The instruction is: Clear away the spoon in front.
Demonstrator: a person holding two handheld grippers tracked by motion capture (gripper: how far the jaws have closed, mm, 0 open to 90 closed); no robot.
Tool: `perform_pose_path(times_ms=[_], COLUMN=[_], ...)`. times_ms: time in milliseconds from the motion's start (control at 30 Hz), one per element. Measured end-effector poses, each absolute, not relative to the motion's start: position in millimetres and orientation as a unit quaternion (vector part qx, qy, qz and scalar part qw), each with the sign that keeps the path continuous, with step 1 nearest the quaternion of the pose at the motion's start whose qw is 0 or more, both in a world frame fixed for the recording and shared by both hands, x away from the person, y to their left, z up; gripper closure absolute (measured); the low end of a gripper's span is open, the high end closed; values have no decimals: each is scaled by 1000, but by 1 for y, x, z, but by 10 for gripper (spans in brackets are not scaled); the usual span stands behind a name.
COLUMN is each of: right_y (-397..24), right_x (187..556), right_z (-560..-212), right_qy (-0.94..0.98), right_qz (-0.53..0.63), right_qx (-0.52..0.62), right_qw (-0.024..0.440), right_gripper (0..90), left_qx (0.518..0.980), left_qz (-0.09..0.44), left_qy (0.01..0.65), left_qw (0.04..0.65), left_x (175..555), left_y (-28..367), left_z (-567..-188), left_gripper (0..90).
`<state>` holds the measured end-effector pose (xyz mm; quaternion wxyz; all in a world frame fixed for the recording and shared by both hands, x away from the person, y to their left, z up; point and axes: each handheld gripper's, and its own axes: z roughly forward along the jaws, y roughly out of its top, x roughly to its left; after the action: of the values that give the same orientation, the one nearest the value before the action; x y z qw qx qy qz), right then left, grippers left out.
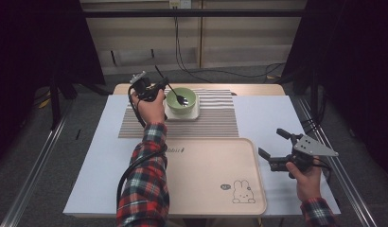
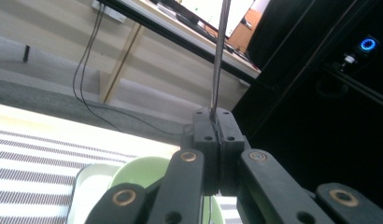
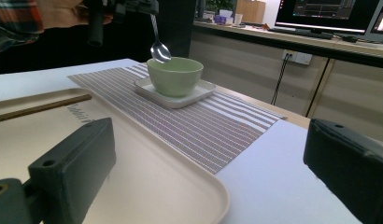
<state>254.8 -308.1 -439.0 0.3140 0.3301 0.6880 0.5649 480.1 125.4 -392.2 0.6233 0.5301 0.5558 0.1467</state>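
A metal spoon (image 1: 178, 97) is held by its handle in my left gripper (image 1: 159, 90), which is shut on it at the far left of the mat. The spoon's head hangs just over the rim of a light green bowl (image 1: 189, 103) on a white square plate (image 1: 194, 115). The left gripper view has the handle (image 2: 219, 56) rising from the closed jaws, with the bowl (image 2: 138, 170) below. My right gripper (image 1: 270, 142) stands open and holds nothing, right of the beige tray (image 1: 206, 175). Its view looks across the tray at the spoon (image 3: 160, 49) and the bowl (image 3: 174, 77).
A striped placemat (image 1: 216, 118) lies under the plate on the white table top. The tray carries a bunny print near its front right corner. A brown stick (image 3: 40, 108) lies on the tray's far side. Cables run along the floor behind the table.
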Motion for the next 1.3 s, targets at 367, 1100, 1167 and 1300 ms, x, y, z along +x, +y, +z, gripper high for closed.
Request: perform_pose_path(times_ms=[367,1100,1167,1300], right_y=[-307,-305,-305,-305], right_x=[254,251,251,250], right_z=[-440,-441,-441,-441], right_qy=[694,695,695,694], right_qz=[563,564,565,566], right_qx=[322,323,322,322], right_qw=[313,306,307,307], right_gripper=[17,18,18,18], left_qx=[546,599,603,610], left_qz=[96,19,15,17], left_qy=[543,522,523,519], left_qw=[631,606,602,598], left_x=[458,420,418,411], left_y=[139,158,159,161], left_z=[-381,-389,-390,-392], left_gripper=[897,897,897,897])
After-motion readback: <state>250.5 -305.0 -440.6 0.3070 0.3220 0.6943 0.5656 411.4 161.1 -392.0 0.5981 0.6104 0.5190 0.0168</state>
